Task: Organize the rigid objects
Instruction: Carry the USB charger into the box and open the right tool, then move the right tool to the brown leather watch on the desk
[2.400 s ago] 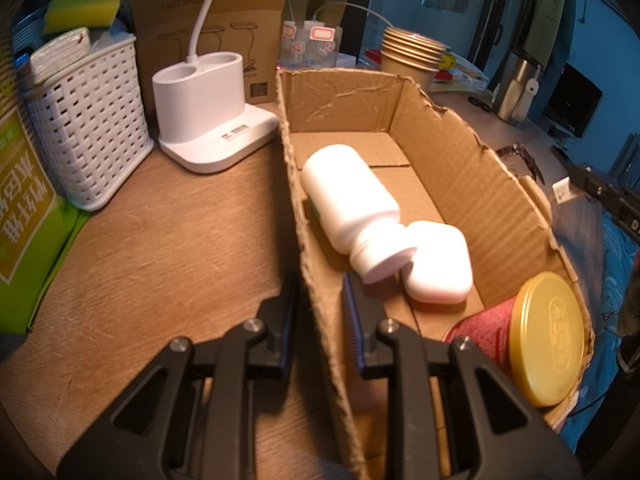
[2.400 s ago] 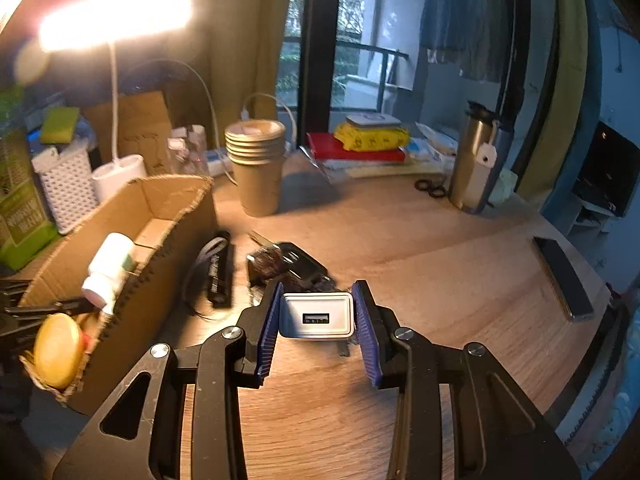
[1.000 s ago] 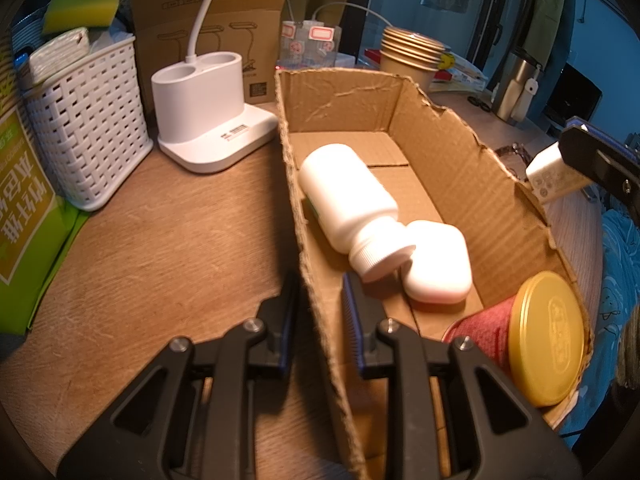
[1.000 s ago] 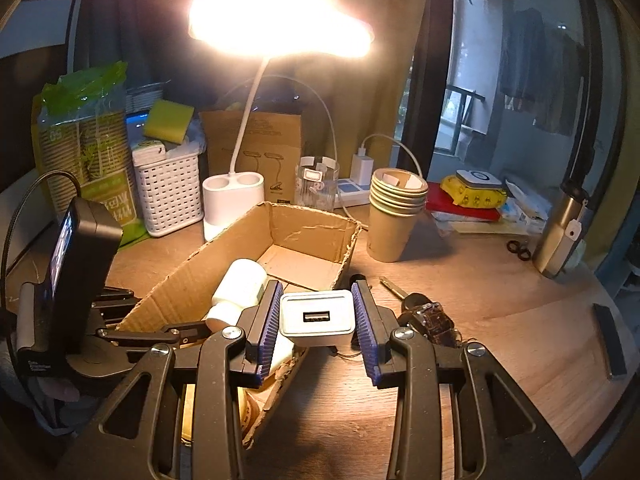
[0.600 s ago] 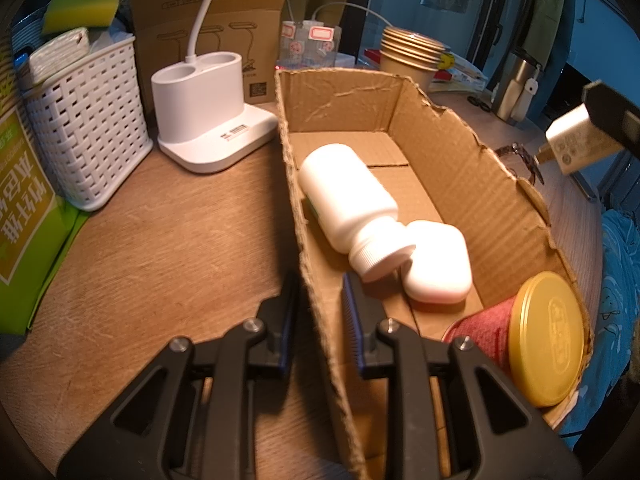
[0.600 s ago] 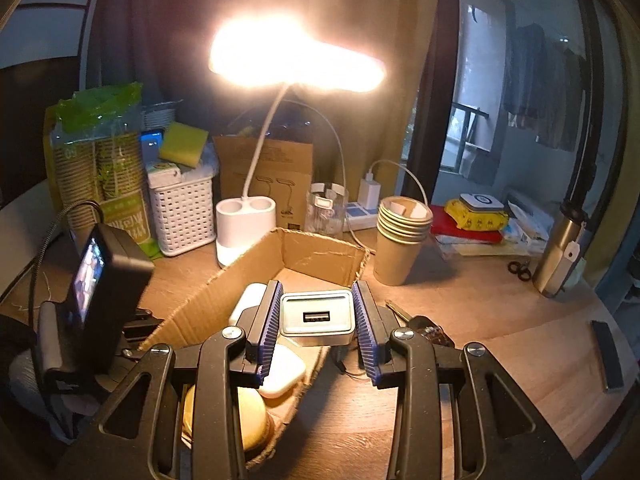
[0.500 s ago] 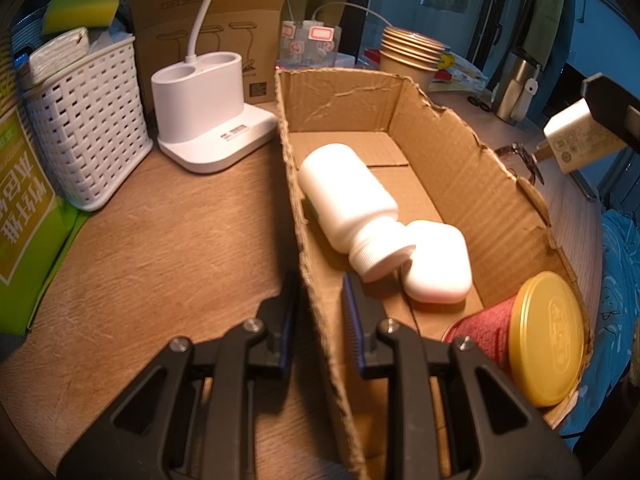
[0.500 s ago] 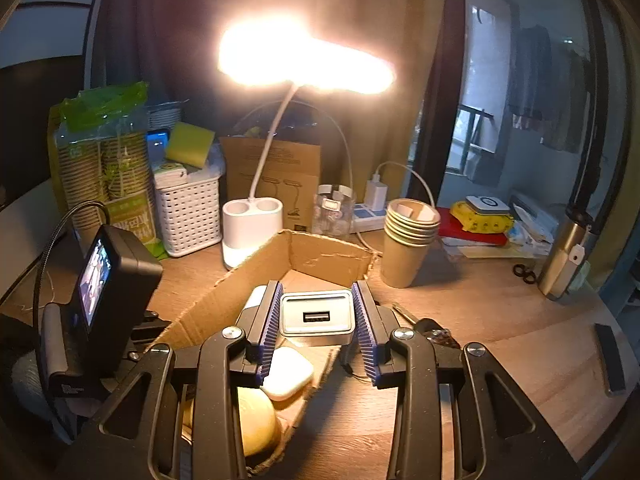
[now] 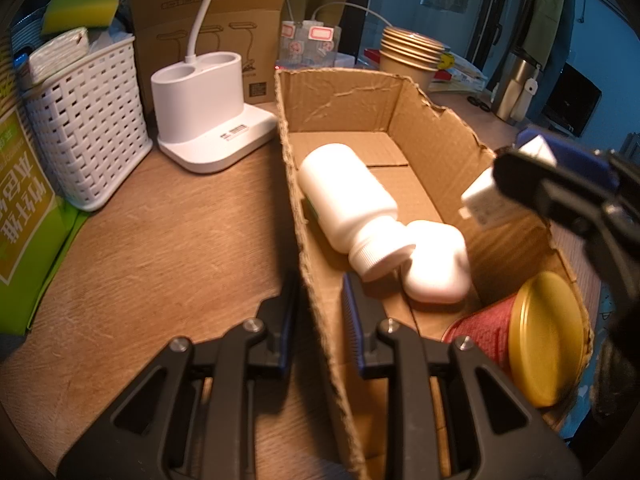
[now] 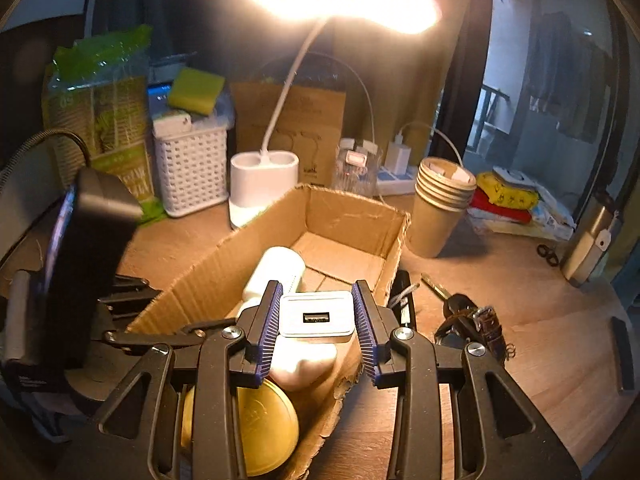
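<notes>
Nearest to me, my left gripper (image 9: pixel 318 300) is clamped on the near side wall of the cardboard box (image 9: pixel 336 92), one finger outside it, one inside. My right gripper (image 10: pixel 317 316) is closed on the white USB charger (image 10: pixel 317 314), port facing the camera, and holds it in the air above the box's open top; in the left wrist view the charger (image 9: pixel 486 196) hangs over the right wall. Below it in the box I see a red can with a gold lid (image 9: pixel 548 338) on its side at the near end, then a white earbud case (image 9: pixel 438 266) touching the cap of a white bottle (image 9: pixel 346 204) that lies on its side. Beyond the box on the wooden desk (image 9: pixel 160 240) stand a white lamp base (image 9: pixel 204 108), a white woven basket (image 9: pixel 92 120) and a stack of paper cups (image 10: pixel 440 204); keys (image 10: pixel 472 320) lie right of the box.
</notes>
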The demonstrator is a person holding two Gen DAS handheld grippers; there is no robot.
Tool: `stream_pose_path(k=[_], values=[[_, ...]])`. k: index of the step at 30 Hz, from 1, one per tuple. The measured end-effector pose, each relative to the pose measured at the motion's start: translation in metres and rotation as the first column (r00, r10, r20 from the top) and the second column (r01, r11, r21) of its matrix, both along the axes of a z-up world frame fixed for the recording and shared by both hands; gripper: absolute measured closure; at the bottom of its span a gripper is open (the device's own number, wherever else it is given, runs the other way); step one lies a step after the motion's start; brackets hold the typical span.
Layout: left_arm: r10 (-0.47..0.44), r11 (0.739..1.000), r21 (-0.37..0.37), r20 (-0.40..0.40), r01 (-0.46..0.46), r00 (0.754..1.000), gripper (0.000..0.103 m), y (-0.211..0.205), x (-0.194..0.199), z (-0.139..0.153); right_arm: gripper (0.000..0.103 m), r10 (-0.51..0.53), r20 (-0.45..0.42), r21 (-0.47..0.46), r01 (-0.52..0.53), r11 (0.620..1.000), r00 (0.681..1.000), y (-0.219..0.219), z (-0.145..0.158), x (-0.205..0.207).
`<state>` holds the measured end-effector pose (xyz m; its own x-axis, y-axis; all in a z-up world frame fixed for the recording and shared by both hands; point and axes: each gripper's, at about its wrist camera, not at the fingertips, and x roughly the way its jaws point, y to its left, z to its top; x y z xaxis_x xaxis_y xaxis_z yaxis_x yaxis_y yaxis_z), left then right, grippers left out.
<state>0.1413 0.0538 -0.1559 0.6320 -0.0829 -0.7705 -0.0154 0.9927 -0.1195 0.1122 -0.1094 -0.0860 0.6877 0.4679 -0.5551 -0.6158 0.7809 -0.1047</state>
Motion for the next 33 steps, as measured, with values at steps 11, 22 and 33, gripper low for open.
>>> stream_pose_path(k=[11, 22, 33], values=[[-0.004, 1.000, -0.002, -0.001, 0.004, 1.000, 0.079, -0.002, -0.002, 0.001, 0.051, -0.039, -0.013, 0.040, 0.039, 0.998, 0.999, -0.021, 0.003, 0.002], [-0.004, 1.000, -0.002, -0.001, 0.004, 1.000, 0.079, -0.002, -0.002, 0.001, 0.051, -0.116, -0.031, 0.079, 0.118, 0.990, 0.993, -0.056, 0.004, 0.011], [-0.004, 1.000, -0.002, -0.001, 0.004, 1.000, 0.079, -0.002, -0.002, 0.001, 0.051, -0.184, -0.063, 0.097, 0.189, 0.977, 0.981, -0.083, -0.001, 0.023]])
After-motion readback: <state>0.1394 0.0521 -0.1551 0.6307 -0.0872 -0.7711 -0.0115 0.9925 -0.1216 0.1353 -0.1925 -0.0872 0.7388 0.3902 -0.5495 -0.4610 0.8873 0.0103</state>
